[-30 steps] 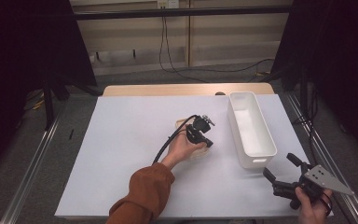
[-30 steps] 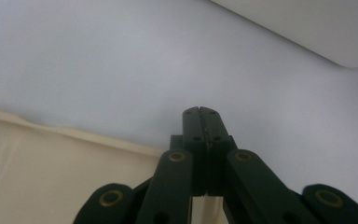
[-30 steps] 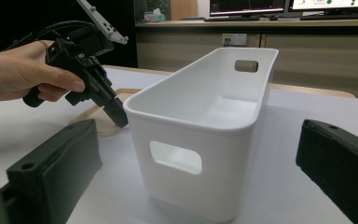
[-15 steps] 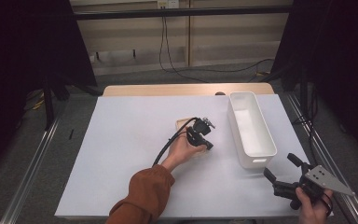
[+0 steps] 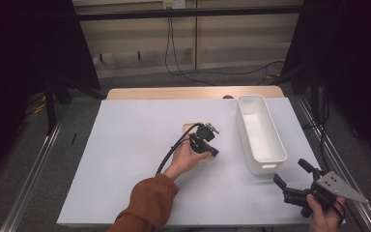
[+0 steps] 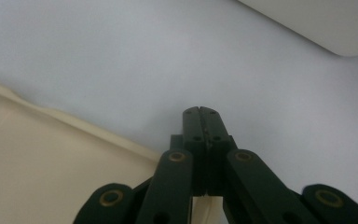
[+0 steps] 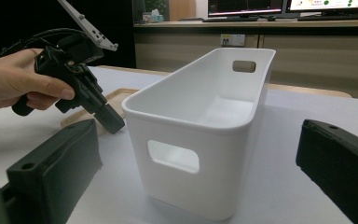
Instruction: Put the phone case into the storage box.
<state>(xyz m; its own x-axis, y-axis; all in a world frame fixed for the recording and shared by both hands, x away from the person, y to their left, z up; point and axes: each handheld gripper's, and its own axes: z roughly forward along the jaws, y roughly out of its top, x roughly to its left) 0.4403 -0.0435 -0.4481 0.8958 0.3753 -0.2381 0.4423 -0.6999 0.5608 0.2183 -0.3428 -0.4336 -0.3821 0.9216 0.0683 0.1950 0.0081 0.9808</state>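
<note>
My left tool (image 5: 213, 151) sits in the middle of the table (image 5: 125, 145), its jaws pressed flat together with nothing between them, tips resting at the near edge of a thin cream-coloured board (image 5: 191, 127) that lies flat on the white surface. In the left gripper view the closed jaws point over the bare table just past the board's edge (image 6: 51, 163), so I judge the board has not been picked up; it looks more as though I am nudging or feeling for its rim than gripping it. To the right stands the white bin (image 5: 261, 135), upright and empty as far as I can see, well apart from the board. Farther right, near the table's front corner, my right tool (image 5: 293, 178) is held off the table with its jaws spread wide and empty, aimed at the bin's short end (image 7: 191, 140). So whatever is to go in the bin is yet to be done: the board needs grasping and lifting. Compared with a second ago, my left tool has crept slightly toward the bin along the board, while my right tool has kept its place.
</note>
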